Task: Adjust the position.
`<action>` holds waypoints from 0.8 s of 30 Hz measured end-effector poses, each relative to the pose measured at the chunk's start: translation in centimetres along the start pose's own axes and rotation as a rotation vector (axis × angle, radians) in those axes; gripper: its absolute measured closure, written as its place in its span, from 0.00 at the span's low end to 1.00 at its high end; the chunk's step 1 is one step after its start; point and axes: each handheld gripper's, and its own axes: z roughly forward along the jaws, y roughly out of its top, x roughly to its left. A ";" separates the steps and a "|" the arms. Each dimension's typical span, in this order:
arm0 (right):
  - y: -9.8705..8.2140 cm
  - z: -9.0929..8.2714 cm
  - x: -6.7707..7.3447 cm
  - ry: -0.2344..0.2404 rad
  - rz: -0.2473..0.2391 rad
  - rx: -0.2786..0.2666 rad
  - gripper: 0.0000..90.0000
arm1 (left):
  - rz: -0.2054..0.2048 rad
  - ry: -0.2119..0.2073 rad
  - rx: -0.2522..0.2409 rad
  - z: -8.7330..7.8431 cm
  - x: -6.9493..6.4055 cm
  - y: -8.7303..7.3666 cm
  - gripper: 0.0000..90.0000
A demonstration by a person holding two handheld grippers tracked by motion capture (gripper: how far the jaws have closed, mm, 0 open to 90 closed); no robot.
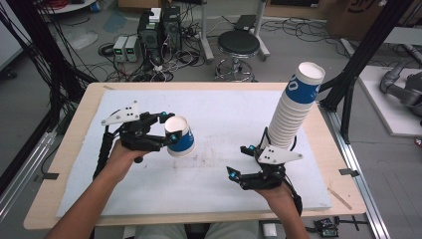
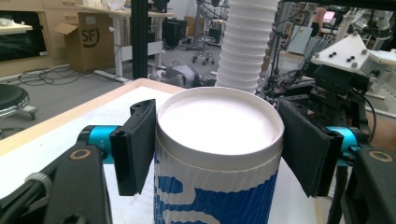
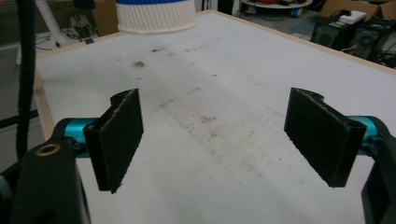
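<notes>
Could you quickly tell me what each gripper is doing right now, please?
Left gripper: closed on a blue-and-white paper cup.
Right gripper: open, holding nothing, beside the cup stack.

Black left gripper (image 1: 169, 138), black right gripper (image 1: 239, 163), teal joints, grey three-cornered plates, black cables, padded jaws

The left tongs (image 1: 168, 139) reach level toward the right, their pads pressed against what they grip. The right tongs (image 1: 238, 162) point left, jaws standing wide apart.
</notes>
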 end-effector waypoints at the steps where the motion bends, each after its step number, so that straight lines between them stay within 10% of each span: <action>1: 0.0 0.2 -0.1 0.014 -0.003 -0.007 0.22 | 0.000 0.000 0.000 0.0 0.0 0.0 0.35; 24: 2.7 5.0 1.0 0.245 -0.100 -0.033 0.22 | 0.028 -0.069 0.013 1.4 -2.3 -2.1 0.35</action>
